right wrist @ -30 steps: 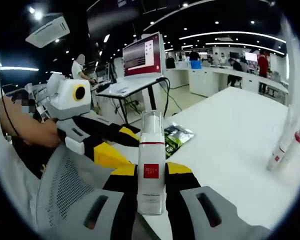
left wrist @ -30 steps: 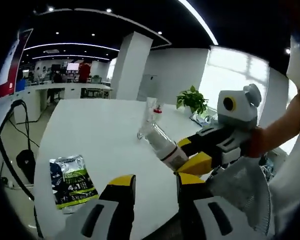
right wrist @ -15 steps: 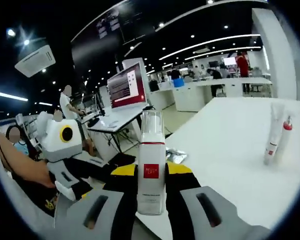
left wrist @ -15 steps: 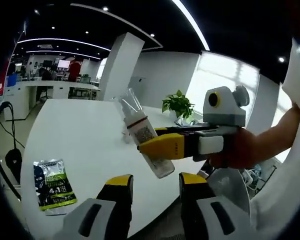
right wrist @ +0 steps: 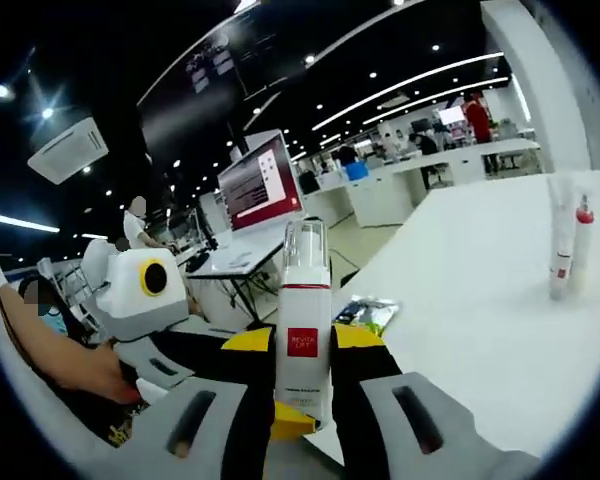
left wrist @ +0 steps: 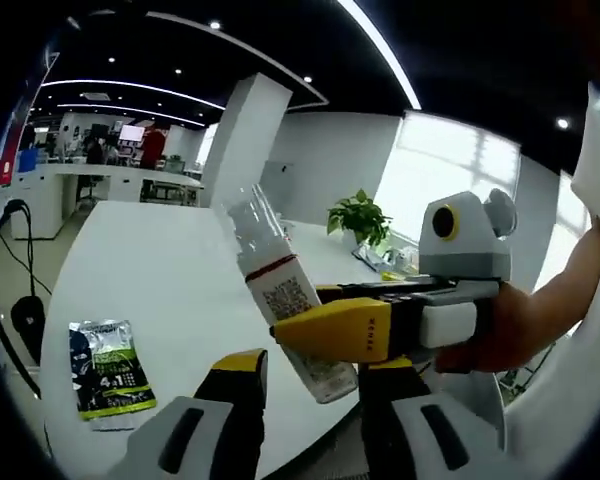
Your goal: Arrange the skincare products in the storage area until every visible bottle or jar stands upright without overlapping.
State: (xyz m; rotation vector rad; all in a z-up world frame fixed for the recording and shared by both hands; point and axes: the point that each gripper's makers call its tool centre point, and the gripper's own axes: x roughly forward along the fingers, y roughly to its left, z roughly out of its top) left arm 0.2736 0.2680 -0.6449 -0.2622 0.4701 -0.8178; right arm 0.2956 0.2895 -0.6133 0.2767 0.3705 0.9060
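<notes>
A white pump bottle (right wrist: 302,335) with a clear cap and a red square label stands upright between my right gripper's (right wrist: 302,345) jaws, which are shut on its body. In the left gripper view the same bottle (left wrist: 280,290) leans to the upper left, showing a QR code, with the right gripper (left wrist: 298,335) clamped across it from the right. Its base hangs just above my left gripper (left wrist: 313,368), whose yellow-tipped jaws stand open. Two slim tubes (right wrist: 565,250) stand upright far off on the white table (right wrist: 480,330).
A green and black sachet (left wrist: 105,368) lies flat on the table (left wrist: 170,290) near its left edge, also seen as the sachet (right wrist: 365,312) behind the bottle. A person's arm (left wrist: 540,320) holds the right gripper. A potted plant (left wrist: 358,218) sits at the far end.
The right gripper has carried the bottle closer to the left gripper, so its base now hangs just over the left jaws. Both cameras have shifted a little.
</notes>
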